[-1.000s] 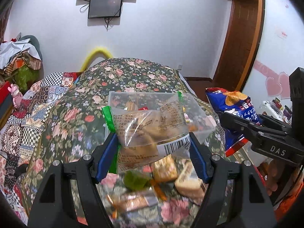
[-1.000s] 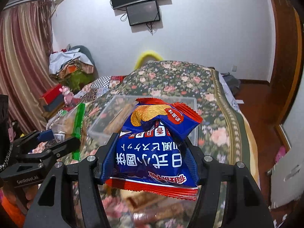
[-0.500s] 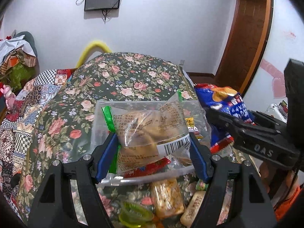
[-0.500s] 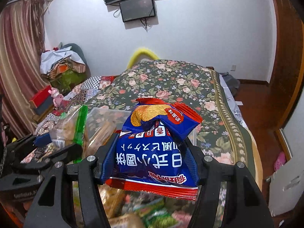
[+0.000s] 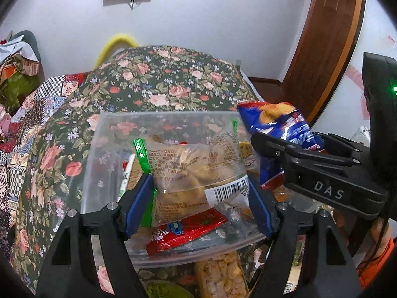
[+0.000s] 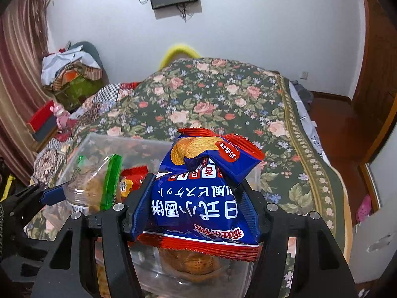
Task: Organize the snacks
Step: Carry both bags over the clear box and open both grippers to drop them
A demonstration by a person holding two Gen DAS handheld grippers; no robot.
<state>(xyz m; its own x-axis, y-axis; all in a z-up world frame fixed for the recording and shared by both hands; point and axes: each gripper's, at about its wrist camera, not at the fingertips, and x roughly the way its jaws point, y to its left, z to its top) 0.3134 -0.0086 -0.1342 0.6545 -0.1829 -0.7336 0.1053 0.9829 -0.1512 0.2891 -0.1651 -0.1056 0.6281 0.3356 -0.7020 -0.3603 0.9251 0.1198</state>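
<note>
Over the clear bin (image 5: pixel 104 149), 2 grippers hover for dropping — left gripper (image 5: pixel 199 198) clamps a bread packet (image 5: pixel 188 173), right gripper (image 6: pixel 198 208) a blue chip bag (image 6: pixel 206 198).

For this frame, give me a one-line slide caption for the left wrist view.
Left gripper holds a clear bread packet over the transparent plastic bin; right gripper brings a blue chip bag.

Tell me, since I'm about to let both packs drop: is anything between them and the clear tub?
Nothing visible blocks either. The left gripper holds the clear bread pack and the right gripper the blue chip bag over the clear tub, which already holds snacks.
</note>
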